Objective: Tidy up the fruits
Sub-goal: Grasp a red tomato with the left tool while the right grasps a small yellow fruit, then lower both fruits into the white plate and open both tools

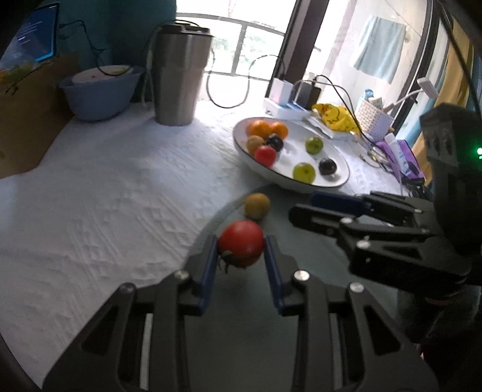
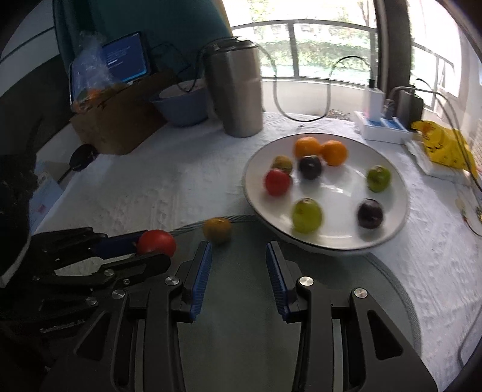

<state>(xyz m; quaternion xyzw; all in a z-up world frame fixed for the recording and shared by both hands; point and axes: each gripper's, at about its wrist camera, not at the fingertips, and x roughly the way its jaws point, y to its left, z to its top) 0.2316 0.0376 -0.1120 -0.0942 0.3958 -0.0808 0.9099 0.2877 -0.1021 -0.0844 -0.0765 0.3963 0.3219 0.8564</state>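
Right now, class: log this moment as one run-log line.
left gripper: shut on tomato | right gripper: open, empty | plate: seven fruits | brown fruit: outside plate

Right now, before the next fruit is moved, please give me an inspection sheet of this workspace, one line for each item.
Surface: white textured cloth; grey round mat at the near edge.
Job's things: white plate holds seven fruits; brownish fruit lies on the mat; red tomato is held.
Clutter: steel tumbler, blue bowl, yellow bag.
Grippers: left gripper is shut on the tomato; right gripper has its fingers apart, holding nothing.
Cables: black cable loops behind the plate.
Surroundings: window with railing; lit screen.
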